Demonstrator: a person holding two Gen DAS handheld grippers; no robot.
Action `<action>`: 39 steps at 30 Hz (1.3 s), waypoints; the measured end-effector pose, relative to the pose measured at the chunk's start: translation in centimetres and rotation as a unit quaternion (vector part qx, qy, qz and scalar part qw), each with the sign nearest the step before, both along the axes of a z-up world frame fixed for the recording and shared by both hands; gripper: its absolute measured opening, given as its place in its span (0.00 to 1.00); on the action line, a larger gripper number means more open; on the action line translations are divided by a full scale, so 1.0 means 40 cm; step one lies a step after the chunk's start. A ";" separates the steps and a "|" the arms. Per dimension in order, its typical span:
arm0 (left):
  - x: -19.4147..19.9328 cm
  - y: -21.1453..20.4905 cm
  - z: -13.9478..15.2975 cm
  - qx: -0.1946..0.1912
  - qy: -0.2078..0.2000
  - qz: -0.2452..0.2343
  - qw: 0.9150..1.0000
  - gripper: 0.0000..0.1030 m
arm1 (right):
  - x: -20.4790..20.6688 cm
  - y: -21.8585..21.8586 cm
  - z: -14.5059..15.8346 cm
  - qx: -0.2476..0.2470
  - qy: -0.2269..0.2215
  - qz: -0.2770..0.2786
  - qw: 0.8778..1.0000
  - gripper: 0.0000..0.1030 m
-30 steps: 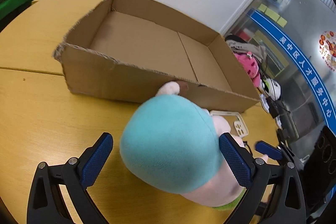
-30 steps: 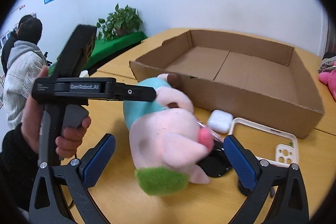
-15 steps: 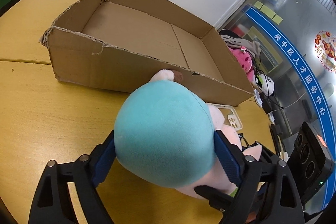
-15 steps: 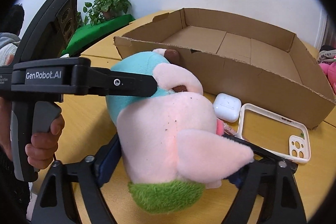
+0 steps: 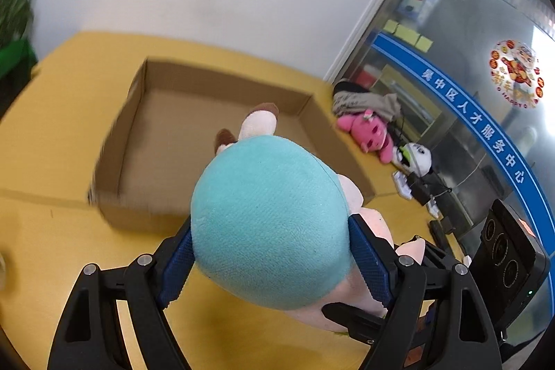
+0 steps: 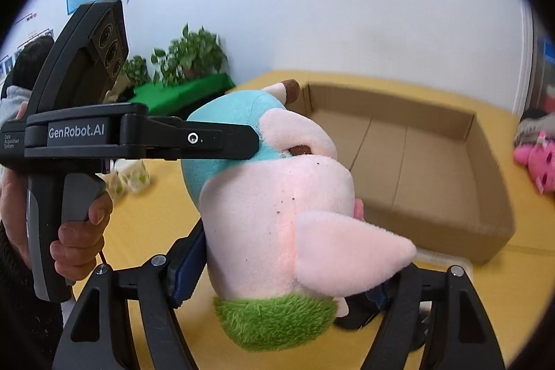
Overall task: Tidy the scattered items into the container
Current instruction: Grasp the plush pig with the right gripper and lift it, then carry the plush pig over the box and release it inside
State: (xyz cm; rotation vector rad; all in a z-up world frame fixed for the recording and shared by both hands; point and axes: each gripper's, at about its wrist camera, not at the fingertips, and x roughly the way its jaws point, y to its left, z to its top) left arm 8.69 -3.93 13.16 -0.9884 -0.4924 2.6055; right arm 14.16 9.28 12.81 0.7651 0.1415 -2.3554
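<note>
I hold the plush toy up in the air with both tools. My left tool is clamped on its round blue end. My right tool is clamped on its pink body, just above the green fuzzy part. The blue pads press into the soft sides.

The cardboard box sits on the yellow table, right in front of both tools and lower than the toy. The toy hangs near the box's front wall, mostly on my side of it. The toy's long way points at the box, with its small brown-tipped feet going first. My left tool holds the end nearer the box. I think the toy must go forward and down.

The toy is fat and squishy, blue and pink, with a big floppy pink ear. The box looks empty.
</note>
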 end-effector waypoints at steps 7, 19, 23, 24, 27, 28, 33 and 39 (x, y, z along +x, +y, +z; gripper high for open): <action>-0.103 0.022 0.159 -0.032 0.045 -0.021 0.998 0.84 | -0.095 0.011 0.137 -0.011 0.042 -0.014 0.999 0.73; -0.319 -0.018 0.314 -0.051 0.074 -0.035 0.995 0.84 | -0.326 -0.018 0.287 -0.008 0.067 -0.021 0.998 0.73; -0.390 -0.048 0.341 -0.054 0.070 -0.036 0.995 0.84 | -0.410 -0.038 0.315 -0.005 0.065 -0.019 0.998 0.73; -0.405 -0.055 0.345 -0.056 0.069 -0.036 0.995 0.84 | -0.430 -0.044 0.321 -0.006 0.063 -0.018 0.998 0.73; -0.453 -0.080 0.346 -0.063 0.061 -0.035 0.996 0.84 | -0.491 -0.066 0.324 -0.006 0.056 -0.014 0.998 0.73; -0.474 -0.090 0.344 -0.066 0.057 -0.033 0.996 0.84 | -0.514 -0.072 0.323 -0.006 0.052 -0.013 0.999 0.73; -0.564 -0.134 0.313 -0.066 0.035 -0.023 0.997 0.84 | -0.615 -0.097 0.299 -0.005 0.033 -0.004 0.999 0.73; -0.654 -0.181 0.225 -0.050 0.002 -0.009 0.999 0.84 | -0.735 -0.133 0.234 0.011 0.011 0.017 1.000 0.73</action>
